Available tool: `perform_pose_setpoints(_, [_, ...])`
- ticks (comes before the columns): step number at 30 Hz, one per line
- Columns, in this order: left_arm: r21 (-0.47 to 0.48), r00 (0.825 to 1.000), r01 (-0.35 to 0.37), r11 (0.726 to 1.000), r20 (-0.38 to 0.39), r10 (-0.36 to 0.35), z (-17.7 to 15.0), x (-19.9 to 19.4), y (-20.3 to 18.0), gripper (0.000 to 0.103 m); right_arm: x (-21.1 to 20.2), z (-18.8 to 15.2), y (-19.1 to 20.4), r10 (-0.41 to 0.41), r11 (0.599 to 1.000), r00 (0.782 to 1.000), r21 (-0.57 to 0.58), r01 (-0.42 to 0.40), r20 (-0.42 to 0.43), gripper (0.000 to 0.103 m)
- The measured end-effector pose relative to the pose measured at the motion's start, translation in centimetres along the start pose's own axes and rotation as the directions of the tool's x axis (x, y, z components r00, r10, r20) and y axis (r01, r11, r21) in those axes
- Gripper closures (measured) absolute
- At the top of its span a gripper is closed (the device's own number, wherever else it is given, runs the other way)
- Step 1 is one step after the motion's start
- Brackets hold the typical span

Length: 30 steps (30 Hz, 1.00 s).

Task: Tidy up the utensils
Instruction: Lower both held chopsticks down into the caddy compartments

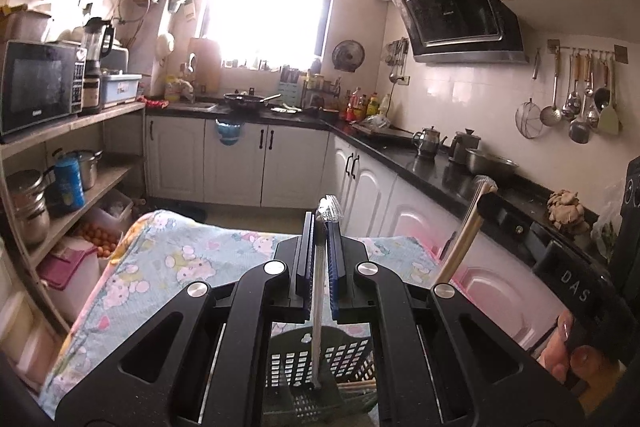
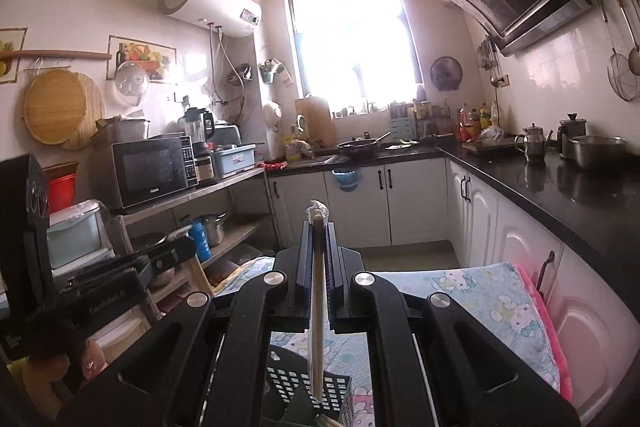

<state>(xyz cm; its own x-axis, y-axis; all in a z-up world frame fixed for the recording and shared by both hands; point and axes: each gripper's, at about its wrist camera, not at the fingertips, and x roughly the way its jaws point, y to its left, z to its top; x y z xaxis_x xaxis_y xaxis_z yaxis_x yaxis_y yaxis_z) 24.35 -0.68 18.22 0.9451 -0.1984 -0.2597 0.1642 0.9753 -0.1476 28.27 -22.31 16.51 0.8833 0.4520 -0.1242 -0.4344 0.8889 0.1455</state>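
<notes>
My left gripper (image 1: 321, 223) is shut on a thin silvery utensil (image 1: 319, 307) in clear wrap, which stands upright between its jaws. The utensil's lower end reaches into a dark perforated utensil basket (image 1: 352, 351) below. My right gripper (image 2: 318, 227) is shut on wrapped wooden chopsticks (image 2: 317, 315), also upright above the same basket (image 2: 304, 387). In the left wrist view the right gripper (image 1: 490, 205) shows at the right with the chopsticks (image 1: 460, 243), and a person's hand (image 1: 572, 351) holds it. In the right wrist view the left gripper (image 2: 176, 255) shows at the left.
The basket sits on a table under a cartoon-print cloth (image 1: 180, 259) (image 2: 480, 291). A black counter (image 2: 560, 195) with kettles and a steel bowl (image 2: 596, 149) runs along the right. Open shelves with a microwave (image 2: 150, 173) and pots stand on the left.
</notes>
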Motion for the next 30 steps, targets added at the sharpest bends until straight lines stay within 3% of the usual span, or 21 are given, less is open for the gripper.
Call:
perform_pose_setpoints(16, [-0.010,0.998,-0.021,1.000,-0.066,0.021,-5.2,2.6,1.0,0.102,3.4,-4.4,-0.9,-0.031,0.999,0.998,-0.019,0.030,-0.051,0.097])
perform_pose_setpoints(30, [-0.031,0.994,-0.020,0.999,-0.111,0.017,-7.7,3.3,1.9,0.101,4.5,-7.8,-1.5,-0.044,0.999,0.994,-0.001,0.045,-0.102,0.097])
